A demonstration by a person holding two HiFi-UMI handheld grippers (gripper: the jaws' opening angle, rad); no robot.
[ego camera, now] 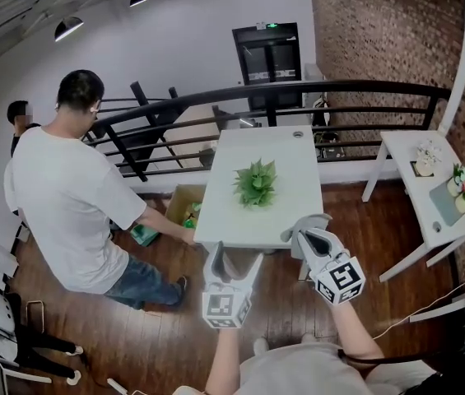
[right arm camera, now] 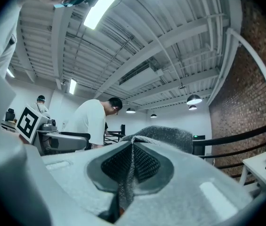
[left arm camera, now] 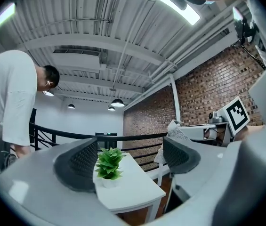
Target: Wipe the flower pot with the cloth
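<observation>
A small green plant (ego camera: 255, 183) in a white flower pot (left arm camera: 108, 181) stands near the middle of a white table (ego camera: 298, 212). From the head view the leaves hide the pot. My left gripper (ego camera: 234, 262) hangs in front of the table's near edge, level, its jaws apart with nothing between them; in its own view the plant (left arm camera: 109, 160) shows far off through the gap. My right gripper (ego camera: 308, 239) is to the right, shut on a grey cloth (right arm camera: 163, 135) that bunches over its fingertips (right arm camera: 142, 166).
A person in a white T-shirt (ego camera: 67, 204) bends at the table's left side over a cardboard box (ego camera: 179, 204). A black railing (ego camera: 298, 93) runs behind the table. A second white table (ego camera: 430, 188) with flowers stands at the right by the brick wall.
</observation>
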